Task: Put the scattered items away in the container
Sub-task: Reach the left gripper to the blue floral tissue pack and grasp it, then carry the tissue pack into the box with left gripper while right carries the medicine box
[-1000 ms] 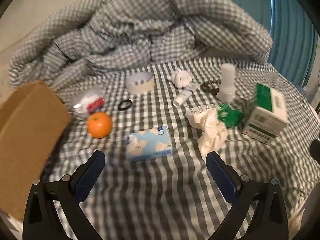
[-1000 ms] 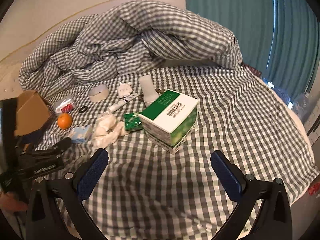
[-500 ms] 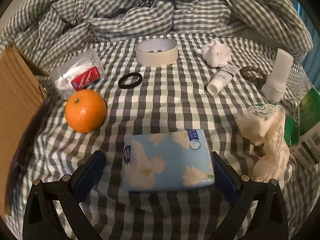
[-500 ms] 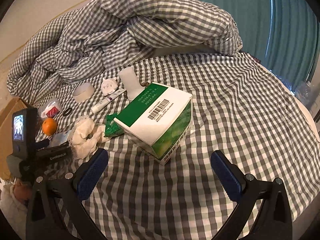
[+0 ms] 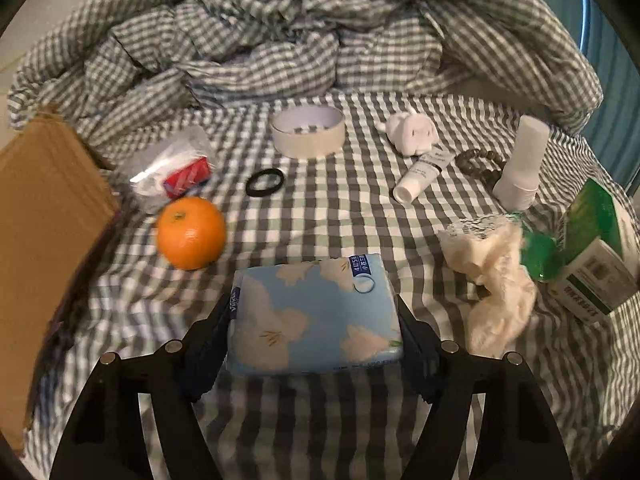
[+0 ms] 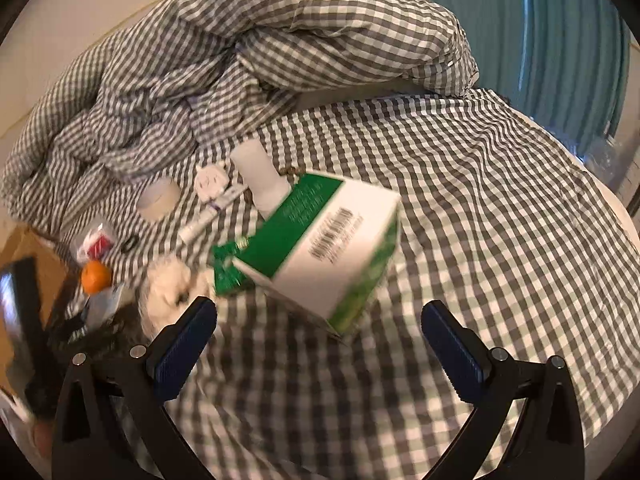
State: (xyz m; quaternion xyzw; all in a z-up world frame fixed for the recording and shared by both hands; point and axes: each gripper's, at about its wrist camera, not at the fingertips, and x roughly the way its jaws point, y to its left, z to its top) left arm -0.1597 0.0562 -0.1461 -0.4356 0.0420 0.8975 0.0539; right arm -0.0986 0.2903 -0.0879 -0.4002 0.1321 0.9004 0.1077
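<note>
Tissues in a blue flowered pack [image 5: 316,316] were taken as the landmark on the checked sheet [image 5: 320,216]. The pack was flanked by the two fingers of the left gripper [image 5: 316,340], whose jaws were closing with the pack between them, the pads at or just against its short sides. An orange [image 5: 191,233] was seen just left of the pack and beyond it, a cardboard box [image 5: 44,248] further left, and a crumpled cloth [image 5: 496,280] to the right. A roll of tape [image 5: 308,131] and a black ring [image 5: 265,182] were seen well beyond the pack. The right gripper [image 6: 320,344] was held wide open and empty, just short of a green and white carton [image 6: 332,244], far right of the pack.
</note>
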